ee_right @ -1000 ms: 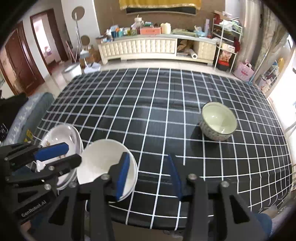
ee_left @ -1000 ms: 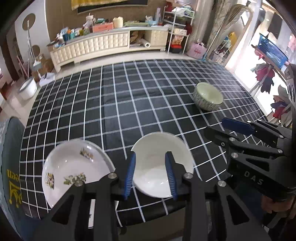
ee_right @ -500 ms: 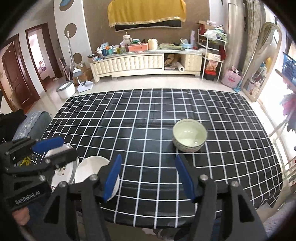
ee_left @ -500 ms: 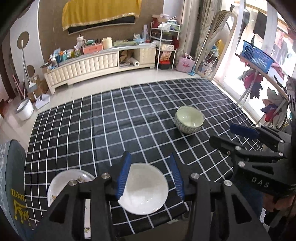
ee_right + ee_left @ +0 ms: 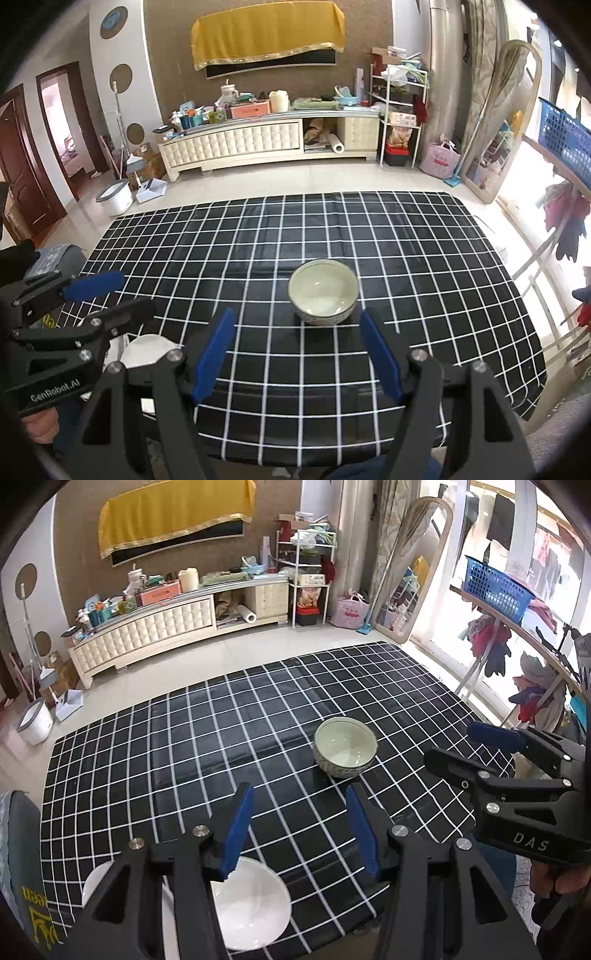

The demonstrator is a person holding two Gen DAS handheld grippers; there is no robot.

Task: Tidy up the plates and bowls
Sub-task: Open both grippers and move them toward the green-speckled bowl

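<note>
So our left claw (image 5: 299, 827) is spread wide with nothing in it, hanging above the near edge of the counter (image 5: 229, 738) with the black-and-white checked cloth. Right under its left finger sits the plain white bowl (image 5: 251, 908), and just to the left of that we can see a sliver of the white plate (image 5: 94, 880), mostly hidden behind the claw body, so we can't tell if the two touch.

Our right claw (image 5: 297, 349) is gaping wide too, empty, lined up with the greenish bowl (image 5: 322, 291) with the patterned outside. That bowl sits upright further out on the cloth, well apart from the white bowl and plate. It's ahead of the fingertips, not between them.

In the right view, the left claw shows at the left edge, above the white bowl.
</note>
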